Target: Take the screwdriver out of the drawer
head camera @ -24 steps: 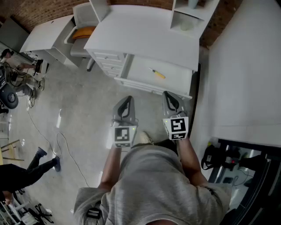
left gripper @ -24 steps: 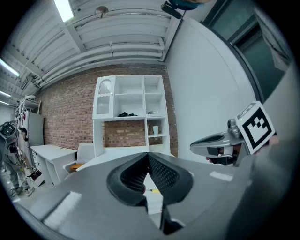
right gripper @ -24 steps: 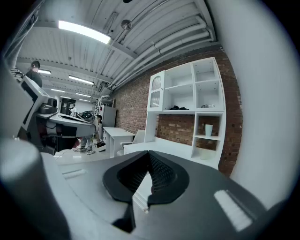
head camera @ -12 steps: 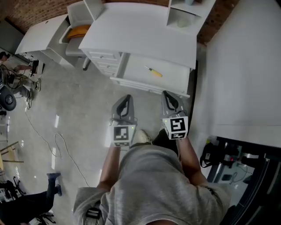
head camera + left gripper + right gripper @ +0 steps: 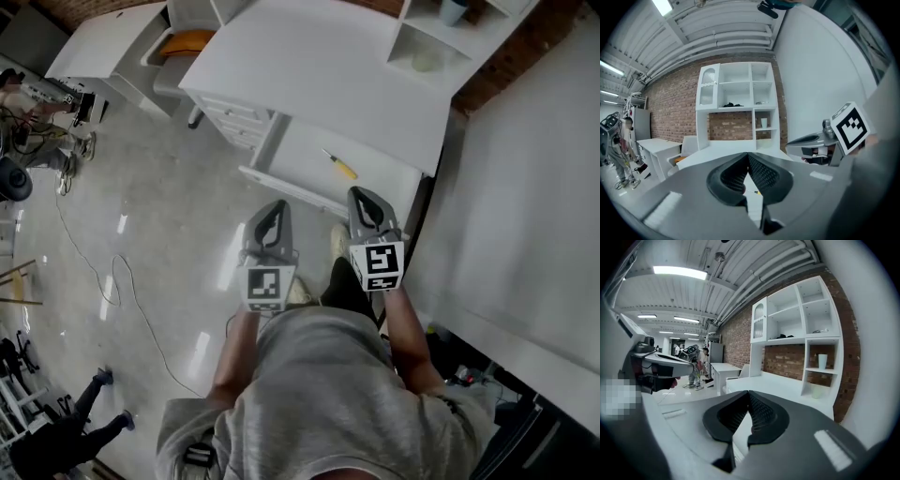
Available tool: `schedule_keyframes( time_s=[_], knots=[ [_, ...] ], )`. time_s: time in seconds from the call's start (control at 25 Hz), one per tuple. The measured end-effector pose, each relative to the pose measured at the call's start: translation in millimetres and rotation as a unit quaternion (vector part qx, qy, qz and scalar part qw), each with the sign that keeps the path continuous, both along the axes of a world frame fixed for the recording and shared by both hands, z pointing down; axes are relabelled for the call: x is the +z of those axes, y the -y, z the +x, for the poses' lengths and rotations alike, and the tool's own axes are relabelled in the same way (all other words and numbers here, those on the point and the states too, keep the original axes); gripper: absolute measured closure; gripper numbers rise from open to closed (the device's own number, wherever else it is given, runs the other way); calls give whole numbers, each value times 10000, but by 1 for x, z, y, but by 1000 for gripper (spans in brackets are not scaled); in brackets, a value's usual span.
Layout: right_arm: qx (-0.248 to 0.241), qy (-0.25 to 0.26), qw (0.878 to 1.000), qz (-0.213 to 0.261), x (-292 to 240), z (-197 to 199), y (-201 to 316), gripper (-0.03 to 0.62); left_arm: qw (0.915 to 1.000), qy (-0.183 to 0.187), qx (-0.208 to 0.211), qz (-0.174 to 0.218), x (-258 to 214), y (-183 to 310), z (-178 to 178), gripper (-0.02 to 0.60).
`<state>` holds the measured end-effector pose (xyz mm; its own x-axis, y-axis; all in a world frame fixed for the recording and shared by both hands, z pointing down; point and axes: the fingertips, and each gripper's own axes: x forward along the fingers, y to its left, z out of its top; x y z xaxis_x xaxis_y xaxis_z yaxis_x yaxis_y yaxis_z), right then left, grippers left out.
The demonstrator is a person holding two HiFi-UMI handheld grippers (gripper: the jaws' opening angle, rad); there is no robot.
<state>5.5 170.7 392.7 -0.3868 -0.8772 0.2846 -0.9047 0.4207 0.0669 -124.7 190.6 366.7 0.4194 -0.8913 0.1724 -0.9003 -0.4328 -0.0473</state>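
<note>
Both the left gripper [image 5: 273, 208] and right gripper [image 5: 362, 194] are hovering closed and empty just short of the open drawer [image 5: 298, 150], where the yellow-handled screwdriver [image 5: 339, 166] is lying, apparently loose; reaching in with jaws unopened is risking nudging it deeper.
</note>
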Motion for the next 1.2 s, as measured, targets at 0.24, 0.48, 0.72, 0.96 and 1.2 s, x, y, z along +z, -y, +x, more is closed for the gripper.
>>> schedule_keyframes(
  time_s=[0.24,0.48,0.72,0.96,1.2],
  knots=[
    [-608,-57,9977,-307,17,8,68,591,9982,-45,-547,-237,12,55,14,569],
    [-1070,-178,9911,-773,57,3,122,591,9926,-114,-993,-694,52,103,12,569],
    [-1489,-341,9805,-1234,104,6,149,591,9848,-178,-1311,-1125,97,128,23,569],
    [-1801,-482,9698,-1573,154,4,166,591,9783,-127,-1424,-1497,147,145,29,569],
    [-1997,-535,9598,-1901,204,3,182,591,9722,-121,-1474,-1814,191,163,35,569]
  ],
)
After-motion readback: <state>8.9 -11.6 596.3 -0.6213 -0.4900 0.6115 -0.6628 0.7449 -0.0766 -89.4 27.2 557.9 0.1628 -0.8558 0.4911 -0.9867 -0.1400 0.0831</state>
